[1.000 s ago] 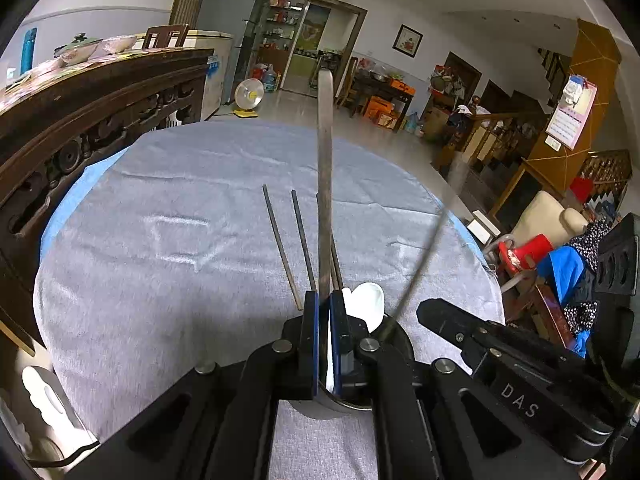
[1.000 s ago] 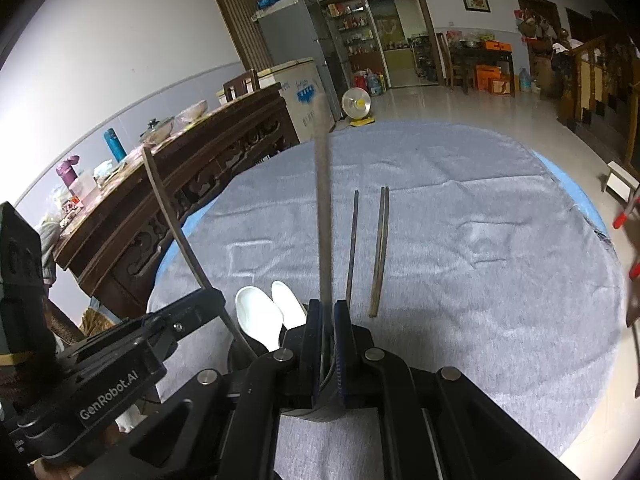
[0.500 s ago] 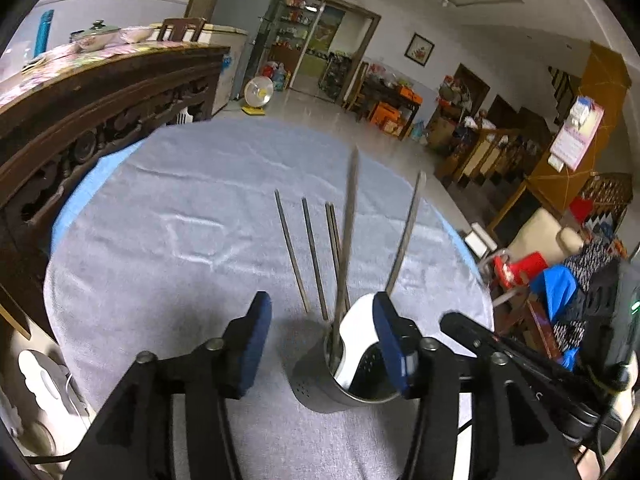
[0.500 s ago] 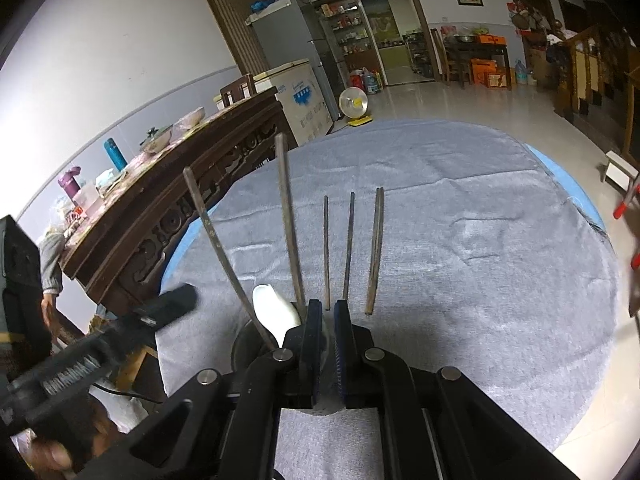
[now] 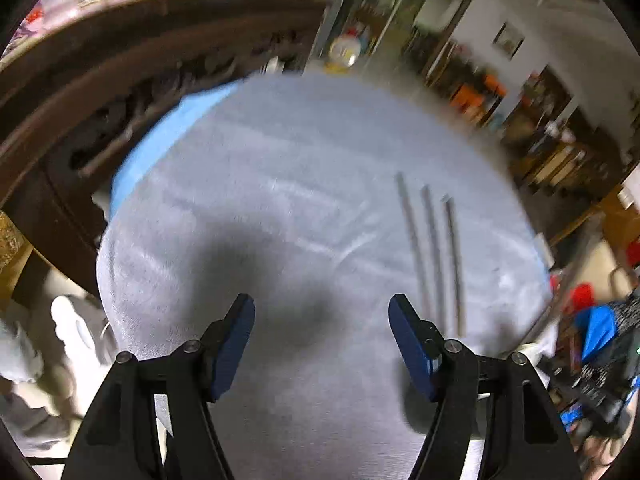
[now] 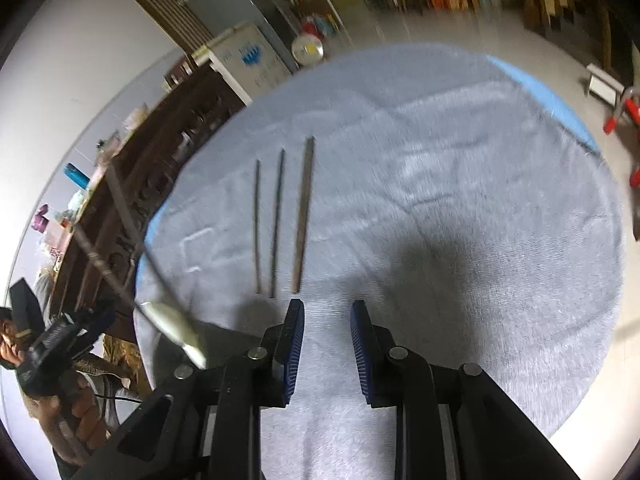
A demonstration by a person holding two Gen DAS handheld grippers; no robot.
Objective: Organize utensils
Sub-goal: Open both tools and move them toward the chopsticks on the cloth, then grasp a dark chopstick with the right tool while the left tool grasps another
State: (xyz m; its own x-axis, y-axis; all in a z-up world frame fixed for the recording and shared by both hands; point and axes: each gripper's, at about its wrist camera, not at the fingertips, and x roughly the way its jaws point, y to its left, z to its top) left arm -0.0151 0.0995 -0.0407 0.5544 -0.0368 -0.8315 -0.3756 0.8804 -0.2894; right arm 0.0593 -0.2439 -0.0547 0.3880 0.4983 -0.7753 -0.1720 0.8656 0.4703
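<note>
Three chopsticks (image 6: 276,220) side by side on the gray cloth (image 6: 460,200) of the round bench, left of centre; bare cloth rightward to the rim. Left gripper (image 5: 322,336) wide apart; right gripper (image 6: 327,340) parted, empty.

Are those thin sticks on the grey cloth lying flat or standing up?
Lying flat. The three sticks rest side by side on the grey cloth, roughly parallel, and neither gripper touches them.

Bare grey cloth (image 6: 460,208) lies ahead of both grippers. Three chopsticks (image 6: 276,220) lie just left of the right gripper's (image 6: 327,312) path.
</note>
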